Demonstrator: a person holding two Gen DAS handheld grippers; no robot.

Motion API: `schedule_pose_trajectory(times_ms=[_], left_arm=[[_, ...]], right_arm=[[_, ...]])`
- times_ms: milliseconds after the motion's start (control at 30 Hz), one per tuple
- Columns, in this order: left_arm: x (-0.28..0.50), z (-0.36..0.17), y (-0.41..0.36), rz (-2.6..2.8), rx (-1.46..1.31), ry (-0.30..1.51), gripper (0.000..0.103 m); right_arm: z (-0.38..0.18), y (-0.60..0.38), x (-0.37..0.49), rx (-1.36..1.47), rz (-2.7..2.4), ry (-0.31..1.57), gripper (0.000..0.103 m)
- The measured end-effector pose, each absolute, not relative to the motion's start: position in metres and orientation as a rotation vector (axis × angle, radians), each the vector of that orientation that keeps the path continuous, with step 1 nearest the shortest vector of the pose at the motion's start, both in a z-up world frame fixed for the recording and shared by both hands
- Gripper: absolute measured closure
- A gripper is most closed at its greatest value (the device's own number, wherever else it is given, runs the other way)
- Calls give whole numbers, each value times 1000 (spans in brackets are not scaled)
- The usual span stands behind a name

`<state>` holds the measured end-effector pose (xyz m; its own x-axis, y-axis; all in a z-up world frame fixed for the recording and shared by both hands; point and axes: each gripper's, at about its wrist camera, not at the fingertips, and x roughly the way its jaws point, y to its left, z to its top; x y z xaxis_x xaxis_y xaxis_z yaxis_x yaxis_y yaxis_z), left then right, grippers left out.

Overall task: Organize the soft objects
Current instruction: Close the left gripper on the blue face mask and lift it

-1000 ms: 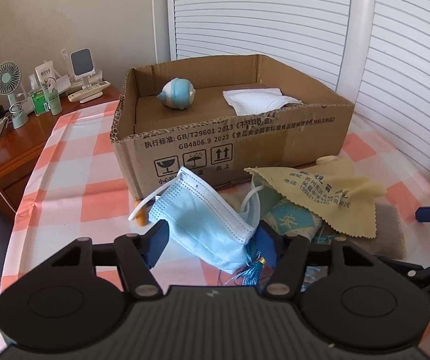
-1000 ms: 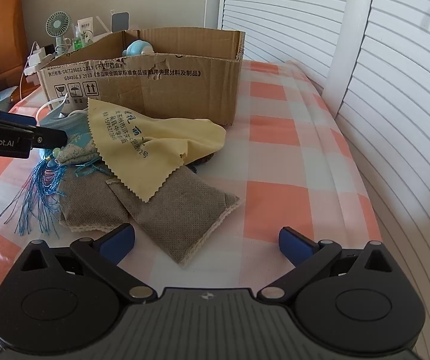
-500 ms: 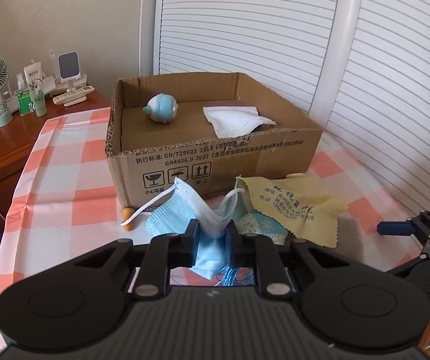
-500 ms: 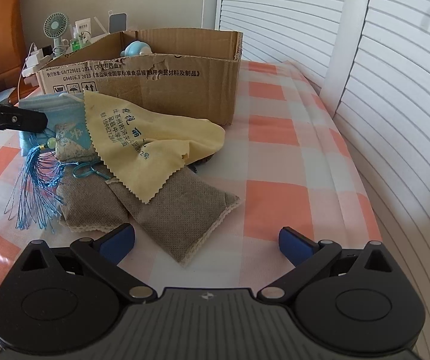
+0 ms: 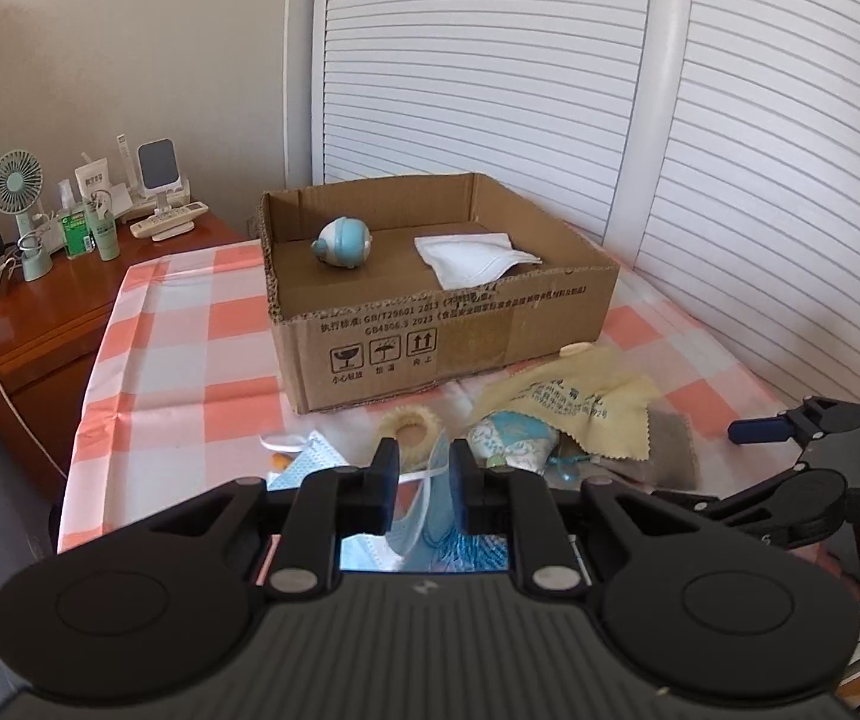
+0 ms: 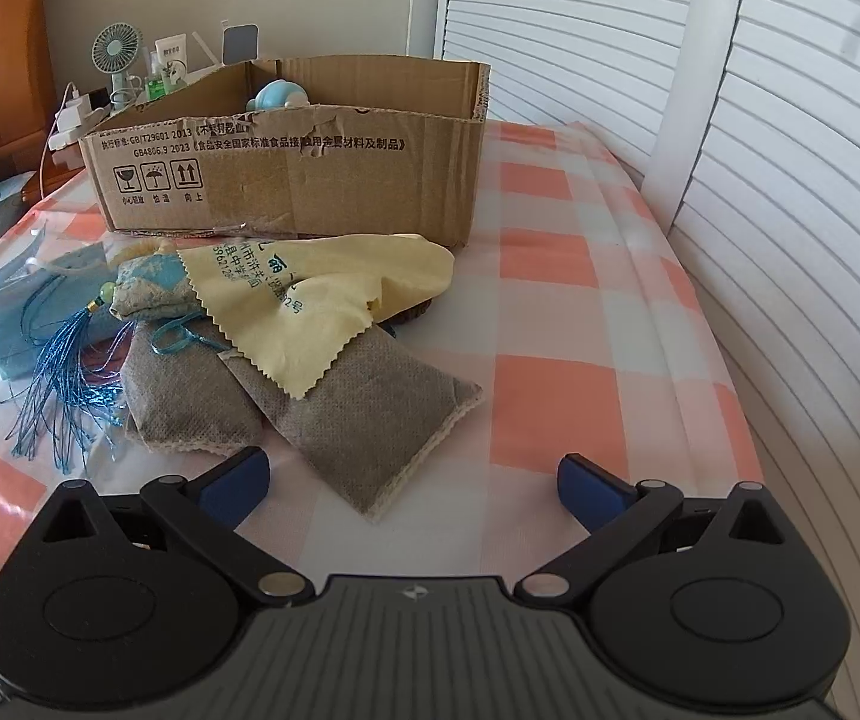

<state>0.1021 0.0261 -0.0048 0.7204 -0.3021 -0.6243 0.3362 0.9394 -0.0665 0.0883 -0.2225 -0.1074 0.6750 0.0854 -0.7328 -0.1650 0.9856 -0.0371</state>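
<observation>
left wrist: face mask [image 5: 424, 516] half-hidden

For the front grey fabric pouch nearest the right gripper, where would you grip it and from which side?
Take the grey pouch across its narrow width near the stitched corner closest to the right gripper, coming from above and the near side. It lies flat and slanted, its far end tucked under the yellow cloth, so that near end is the free part. The jaws are already spread wide.

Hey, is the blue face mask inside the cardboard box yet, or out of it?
Out. The face mask hangs pinched in the left claw, in front of the cardboard box, which holds only a blue toy and a white cloth.
</observation>
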Motion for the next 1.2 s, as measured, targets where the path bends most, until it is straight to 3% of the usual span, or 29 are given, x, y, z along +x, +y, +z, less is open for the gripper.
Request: schedule_pose_trajectory(times_ms=[67,100,133,267,567,1067,1200], left_arm=[[99,-11,29,-333,59,696,56],[97,-14,30,-323,60,704,35],[95,-17,32,-305,58,709,27],[88,-28,36,-261,84,685,27],[105,-69,43,-258,47,811,27],[116,-76,44,-257,41,834,27],[117,-76,45,-255,41,832,27]], right_arm=[[-107,-222,87,-105,144,818,0],[-107,-222,87,-106,145,819,0],[-107,-223,87,-106,146,820,0],[-107,-222,88,-107,144,825,0],[-106,-220,95,-129,163,826,0],[-103,-208,112,-229,440,841,0],[-99,-203,104,-284,456,820,4]])
